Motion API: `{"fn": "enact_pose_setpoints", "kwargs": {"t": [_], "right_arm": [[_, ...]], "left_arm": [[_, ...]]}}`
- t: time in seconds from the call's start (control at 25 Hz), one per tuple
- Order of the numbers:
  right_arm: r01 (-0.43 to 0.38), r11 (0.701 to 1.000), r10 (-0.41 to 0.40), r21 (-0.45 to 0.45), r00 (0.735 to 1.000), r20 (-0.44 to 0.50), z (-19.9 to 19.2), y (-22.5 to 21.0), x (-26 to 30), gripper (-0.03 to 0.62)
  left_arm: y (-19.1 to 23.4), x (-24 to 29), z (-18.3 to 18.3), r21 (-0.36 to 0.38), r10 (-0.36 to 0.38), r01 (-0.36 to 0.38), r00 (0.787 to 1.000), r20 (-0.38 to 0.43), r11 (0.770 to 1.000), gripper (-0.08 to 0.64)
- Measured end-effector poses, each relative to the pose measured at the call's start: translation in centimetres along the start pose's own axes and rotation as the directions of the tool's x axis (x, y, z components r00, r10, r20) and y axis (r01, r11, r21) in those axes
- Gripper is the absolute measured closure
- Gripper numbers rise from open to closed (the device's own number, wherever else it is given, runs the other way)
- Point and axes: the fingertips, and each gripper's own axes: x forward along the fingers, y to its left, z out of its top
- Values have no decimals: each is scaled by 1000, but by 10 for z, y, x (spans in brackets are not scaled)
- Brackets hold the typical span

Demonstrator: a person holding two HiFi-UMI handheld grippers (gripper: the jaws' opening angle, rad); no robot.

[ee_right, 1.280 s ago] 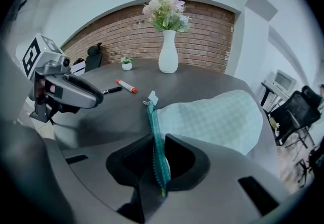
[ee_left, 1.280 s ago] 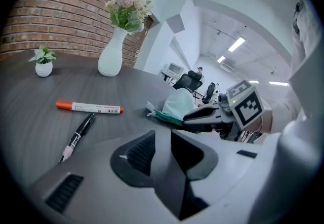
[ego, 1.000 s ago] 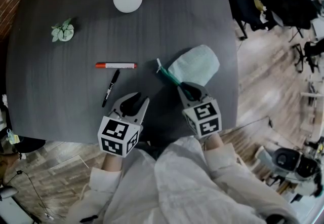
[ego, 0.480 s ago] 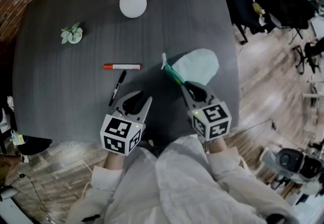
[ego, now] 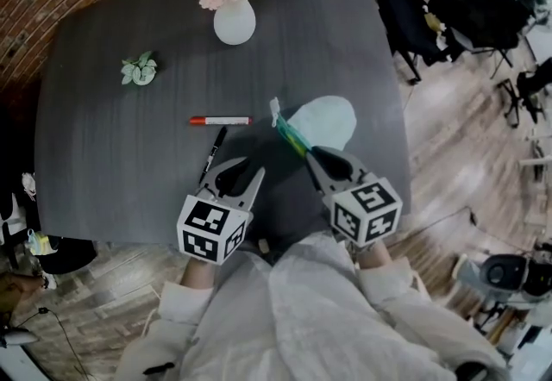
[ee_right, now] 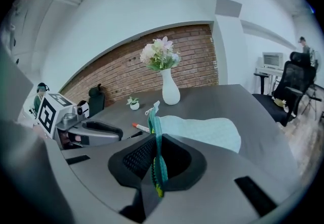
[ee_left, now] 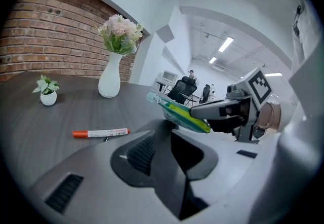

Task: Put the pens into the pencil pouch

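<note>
White, loose sleeves [ego: 177, 312] fill six o'clock. Left gripper [ego: 244, 171] at seven, right gripper [ego: 312, 155] at five: grey shells, black ribbed pads [ee_left: 140, 153], each backed by a white cube [ego: 211, 229] printed with black square markers.

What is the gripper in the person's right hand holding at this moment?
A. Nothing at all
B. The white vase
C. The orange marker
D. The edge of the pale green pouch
D: in the right gripper view, the right gripper has its jaws closed on the zipper edge of the pencil pouch, while the orange marker lies untouched on the table.
</note>
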Motion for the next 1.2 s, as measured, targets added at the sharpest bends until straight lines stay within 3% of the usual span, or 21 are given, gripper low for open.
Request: {"fn": "enact_pose_setpoints", "kwargs": {"t": [0.64,0.96,1.2], "right_arm": [[-119,979,105,163,990,95,23,40,-14,555],[-213,928,177,305,974,143,36,51,-20,555],[-278,908,243,315,959,146,46,56,-18,555]], "left_arm": [[18,-31,11,12,31,-32,999,41,999,466],[28,-39,12,6,62,-63,997,48,998,466],[36,-38,11,7,85,-86,996,38,996,466]]}}
